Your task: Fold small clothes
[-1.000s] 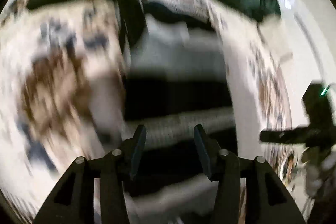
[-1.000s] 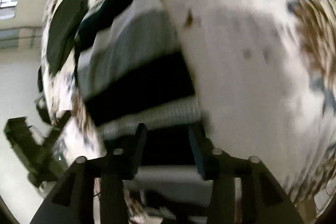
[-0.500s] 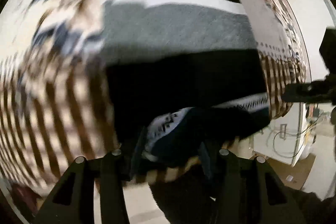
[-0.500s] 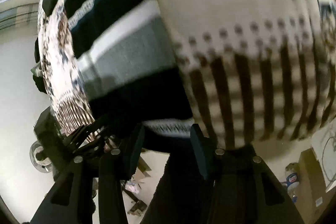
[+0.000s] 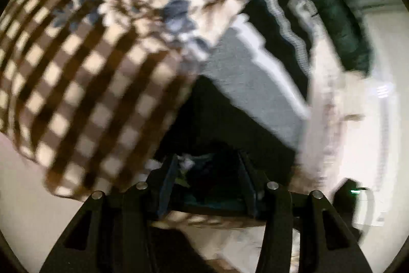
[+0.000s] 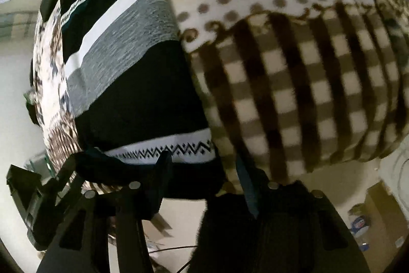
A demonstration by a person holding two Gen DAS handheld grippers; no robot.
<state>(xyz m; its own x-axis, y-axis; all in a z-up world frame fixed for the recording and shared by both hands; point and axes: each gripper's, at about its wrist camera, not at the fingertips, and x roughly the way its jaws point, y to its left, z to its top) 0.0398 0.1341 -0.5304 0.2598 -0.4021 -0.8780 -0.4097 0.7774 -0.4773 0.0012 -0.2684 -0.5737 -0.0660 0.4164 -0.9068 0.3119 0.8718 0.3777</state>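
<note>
A striped knit garment point(image 6: 133, 68), black, grey and white with a zigzag band, lies on a cloth-covered table and hangs over its near edge. In the left wrist view it point(image 5: 255, 83) runs up and to the right. My left gripper point(image 5: 207, 186) has its jaws apart around the garment's dark hem at the table edge. My right gripper point(image 6: 202, 178) has its jaws apart around the black hem below the zigzag band. The left gripper point(image 6: 38, 196) also shows at the lower left of the right wrist view.
The tablecloth point(image 6: 294, 94) is cream with brown checks, dots and blue-brown flowers. A dark green garment point(image 5: 340, 24) lies at the table's far right. Floor with cardboard and a bottle point(image 6: 360, 224) shows below the table edge.
Both grippers have drawn back from over the garment to its hem at the near table edge. The left view has swung so the garment now runs diagonally.
</note>
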